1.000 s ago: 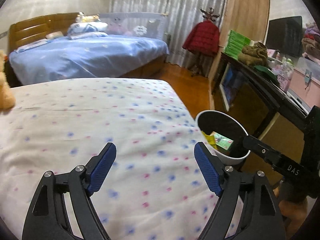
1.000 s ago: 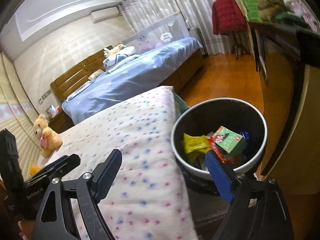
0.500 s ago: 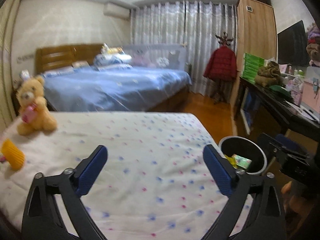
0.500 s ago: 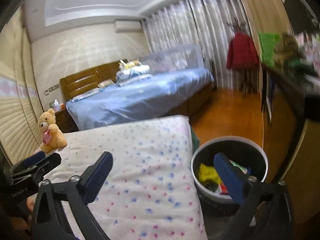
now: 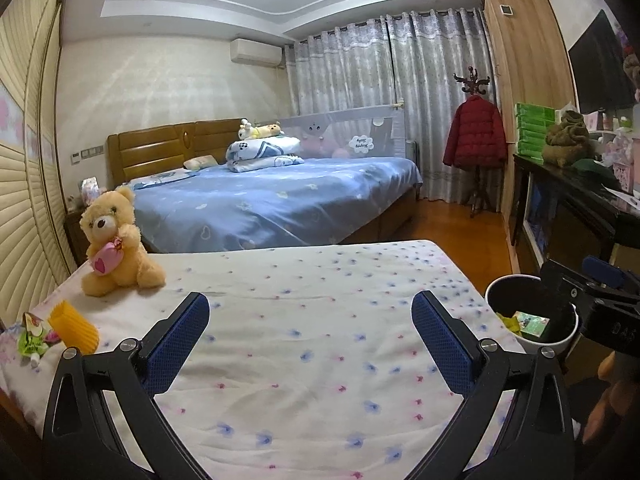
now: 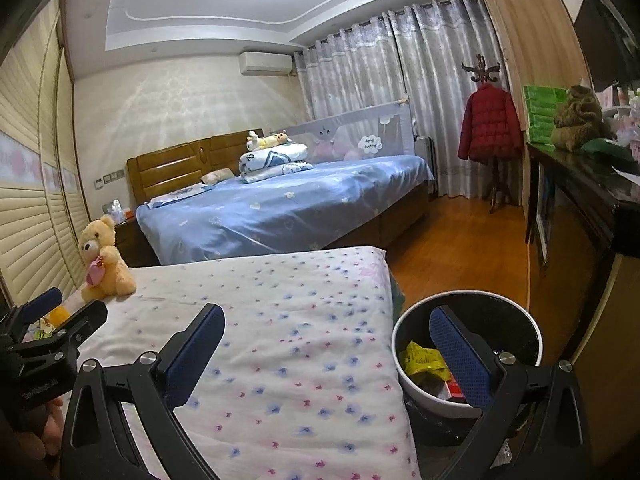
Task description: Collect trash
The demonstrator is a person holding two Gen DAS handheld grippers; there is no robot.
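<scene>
Both the left gripper [image 5: 310,334] and right gripper [image 6: 328,350] are held wide open and empty, their jaws having just been opening; next, the green crumpled wrapper [image 5: 32,338] beside the yellow ribbed cup [image 5: 76,326] is to be reached

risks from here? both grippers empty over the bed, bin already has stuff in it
1. The crumpled green wrapper lies beside the ribbed yellow cup at the floral quilt's far-left edge; a grab may take the wrong one or push it off.
2. The yellow teddy bear sits close by.
3. The white-rimmed black bin is at the opposite side: a long carry.
</scene>
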